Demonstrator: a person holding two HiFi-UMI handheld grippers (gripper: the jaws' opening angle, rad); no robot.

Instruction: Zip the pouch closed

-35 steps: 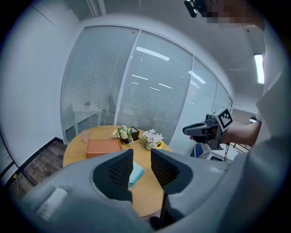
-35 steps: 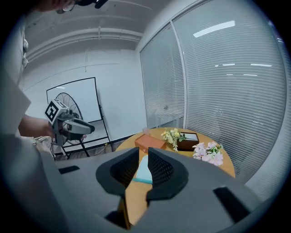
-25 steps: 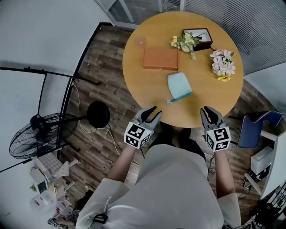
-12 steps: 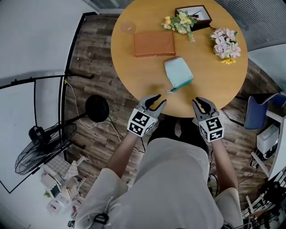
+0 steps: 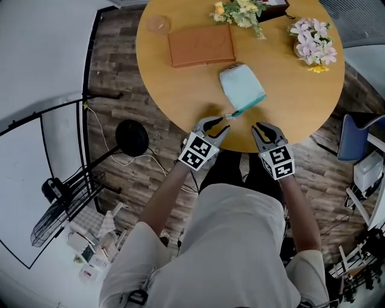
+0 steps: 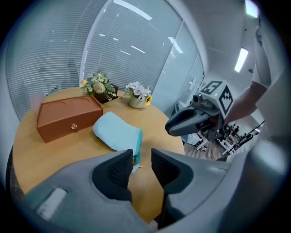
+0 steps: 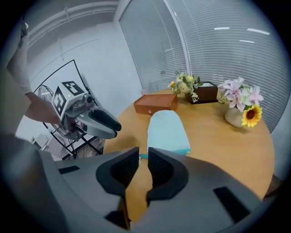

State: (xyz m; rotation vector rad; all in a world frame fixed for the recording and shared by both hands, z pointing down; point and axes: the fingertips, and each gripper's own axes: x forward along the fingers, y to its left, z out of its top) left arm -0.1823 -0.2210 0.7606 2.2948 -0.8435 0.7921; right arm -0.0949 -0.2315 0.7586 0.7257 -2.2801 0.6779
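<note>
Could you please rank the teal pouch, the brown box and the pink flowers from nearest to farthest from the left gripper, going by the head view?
1. The teal pouch, just ahead of the left gripper, whose empty jaws are opening.
2. The brown box, beyond the pouch, to the left.
3. The pink flowers, at the far right edge of the table.

There is one round wooden tabletop (image 5: 180, 90). On it lie one light turquoise fabric pouch (image 5: 241, 89), one flat reddish-brown box with a small knob (image 5: 201, 45), one small clear pinkish round dish (image 5: 157, 24) and one dark brown open box (image 7: 207, 94). The flower bunches number two: one of yellow and white blooms (image 5: 237, 11), one of pink blooms with a single sunflower (image 5: 314, 42). On the floor stand one black wire-caged fan (image 5: 66, 201), one black round stand base (image 5: 132, 137) and one blue chair (image 5: 355, 135).
</note>
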